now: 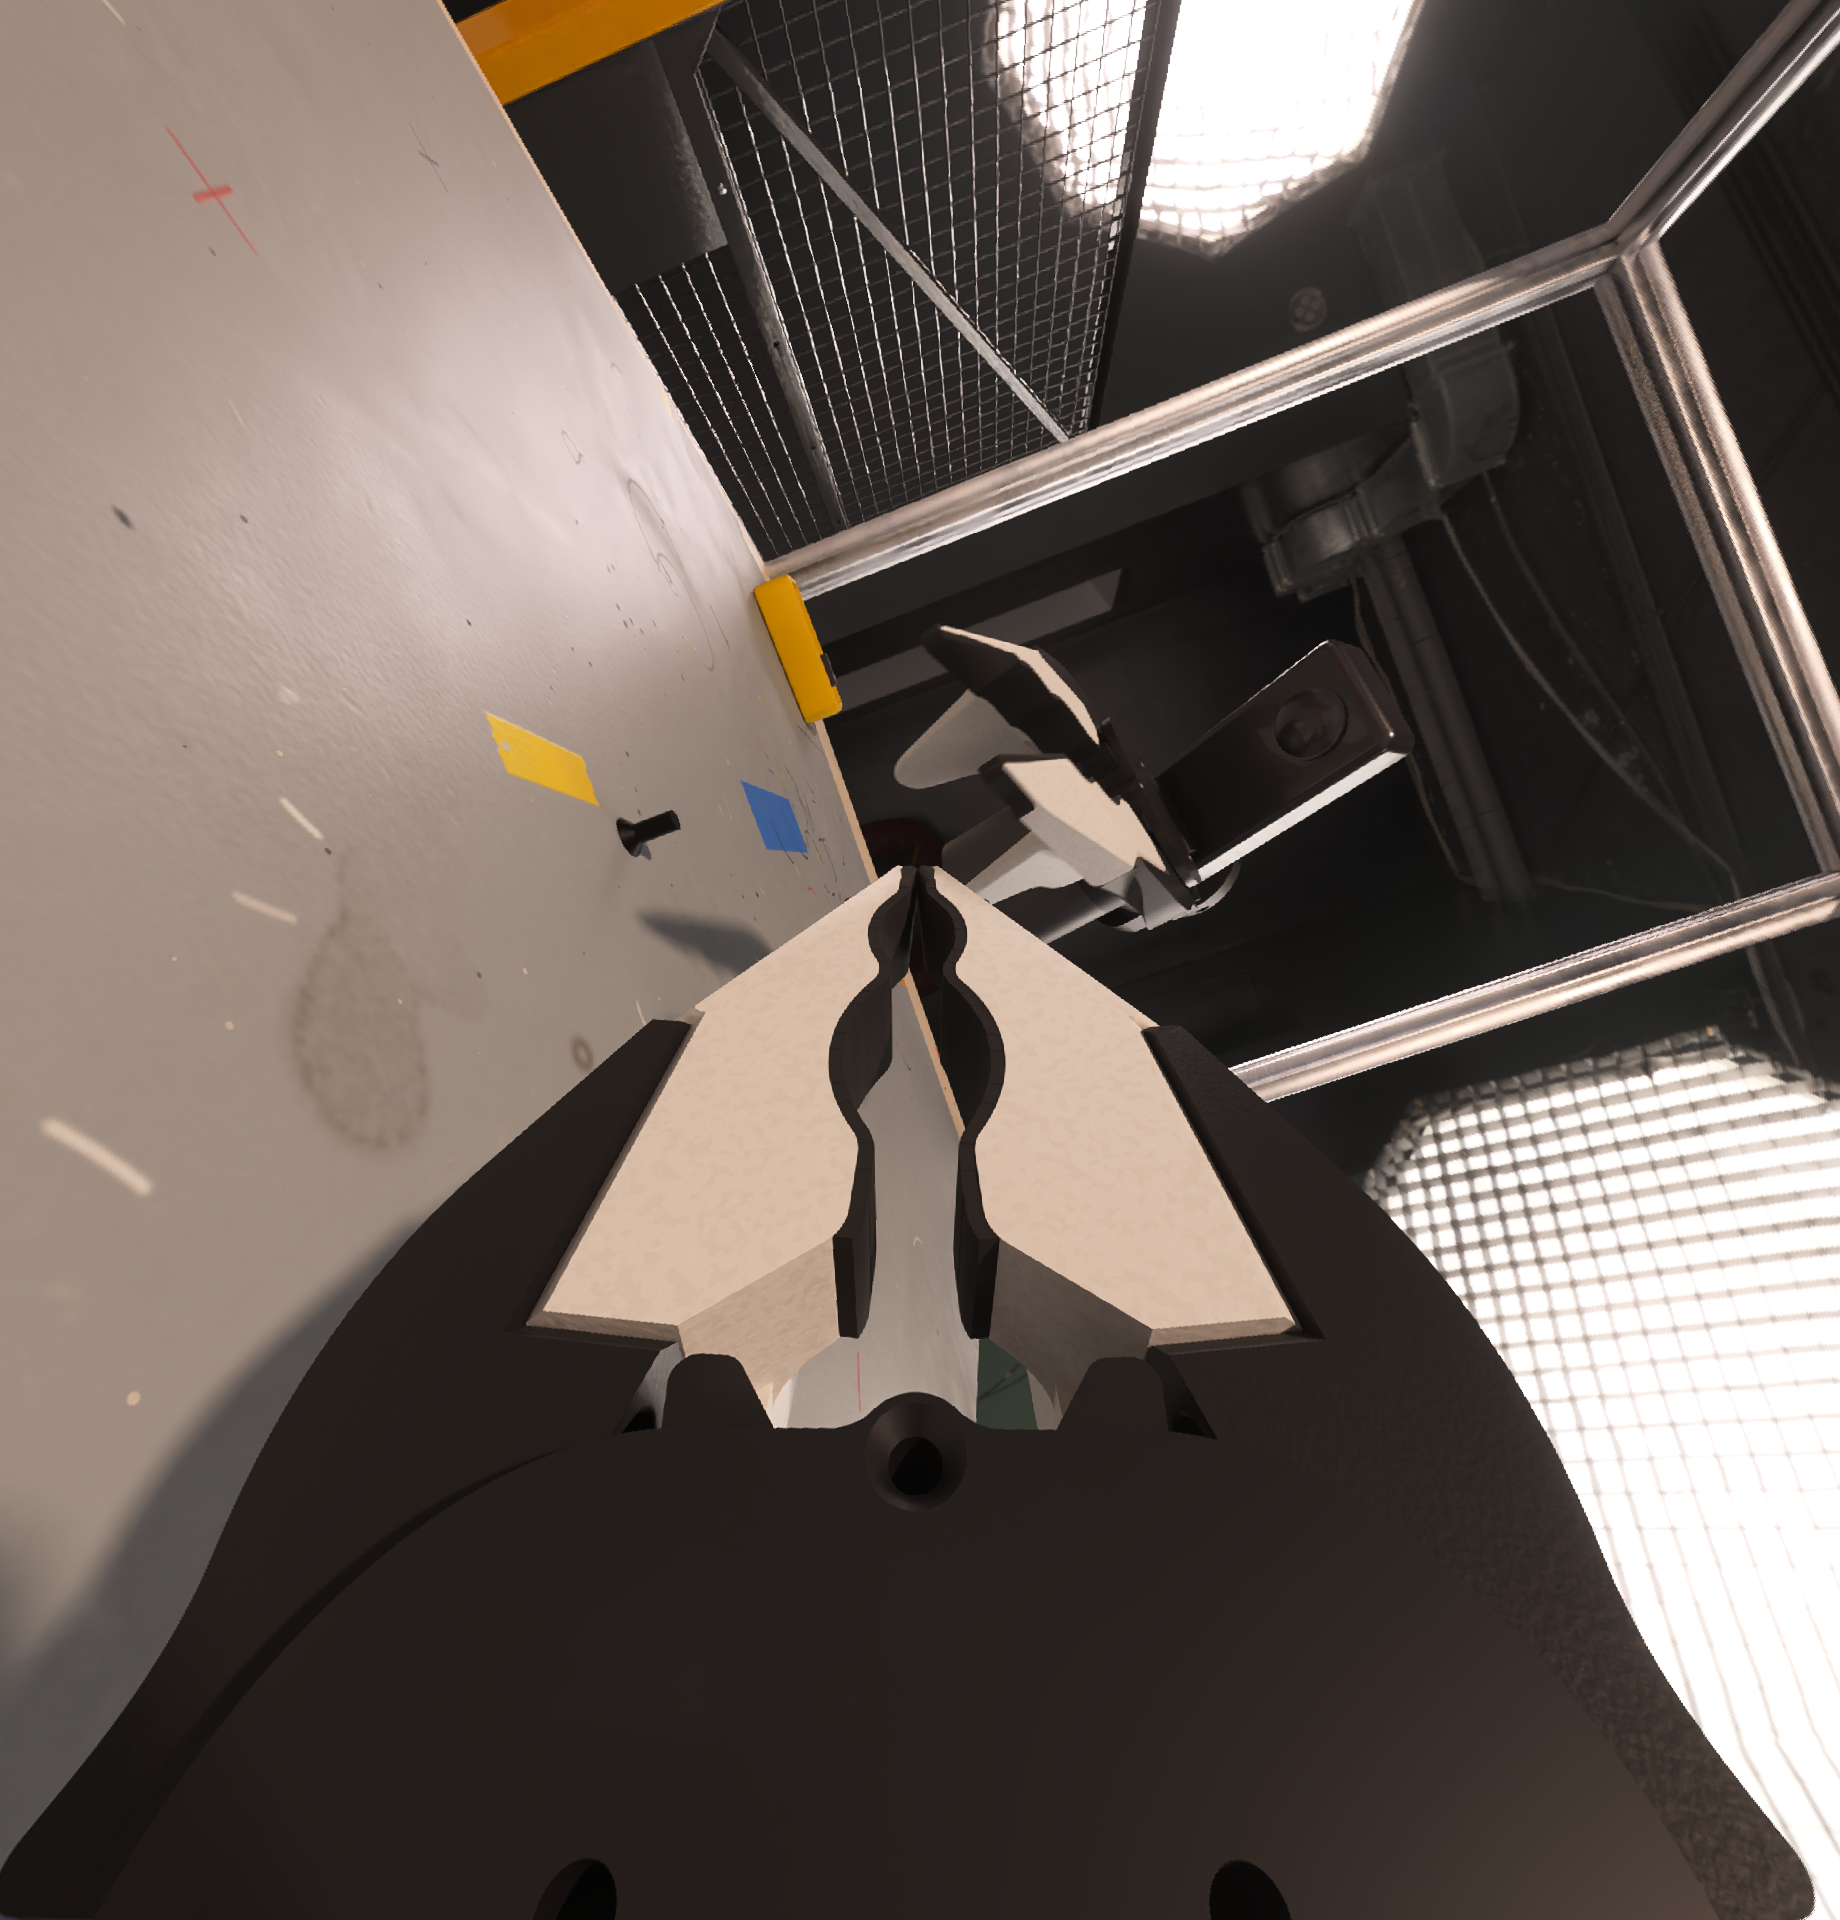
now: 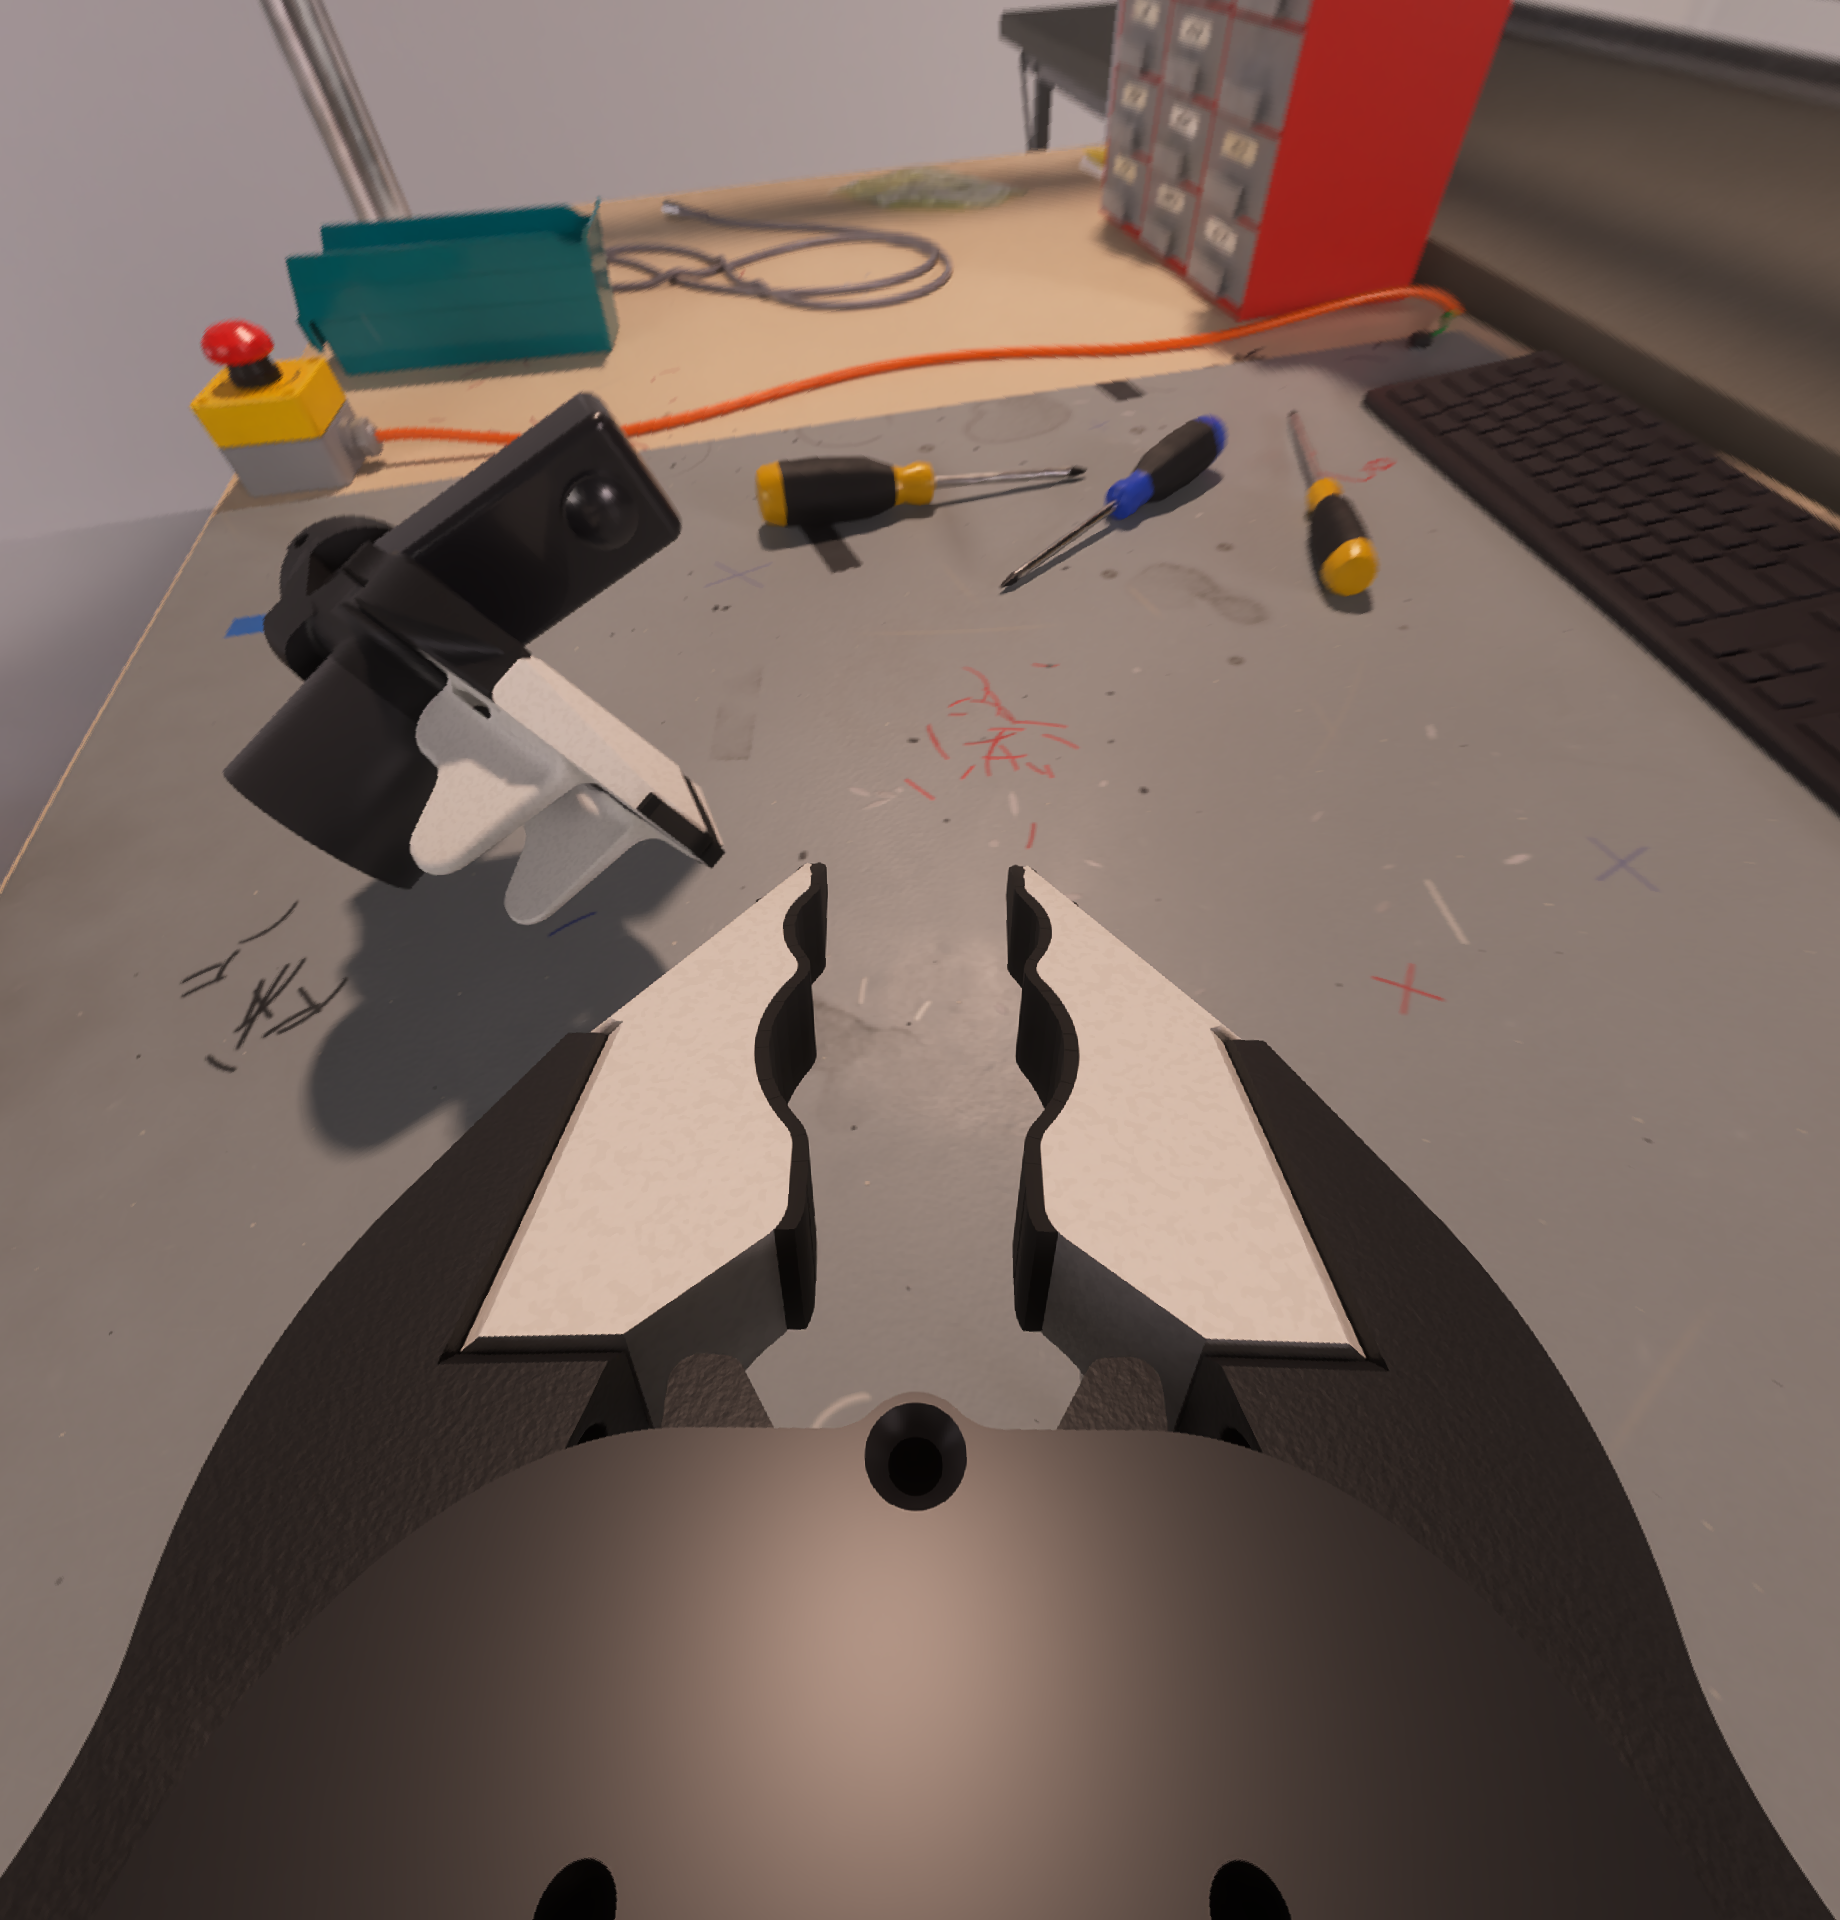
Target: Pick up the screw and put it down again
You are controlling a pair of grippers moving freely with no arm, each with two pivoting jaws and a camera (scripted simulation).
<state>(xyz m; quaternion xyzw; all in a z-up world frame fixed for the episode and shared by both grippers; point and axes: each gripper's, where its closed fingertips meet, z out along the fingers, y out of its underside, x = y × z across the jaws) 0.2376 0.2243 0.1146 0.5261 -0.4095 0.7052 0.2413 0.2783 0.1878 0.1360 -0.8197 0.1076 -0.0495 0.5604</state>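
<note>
The small black screw lies on its side on the grey table, between a yellow tape patch and a blue one. My left gripper is shut with nothing in it. It hangs tilted above the table, to the right of the screw and apart from it. My right gripper is open and empty, low over the grey table top. The right wrist view shows the left gripper at the left, off the table, but not the screw. The left wrist view shows the right gripper beyond the table edge.
Three screwdrivers lie at the back. A black keyboard lies on the right. A red drawer cabinet, a teal box, an emergency stop button and an orange cable are at the far end.
</note>
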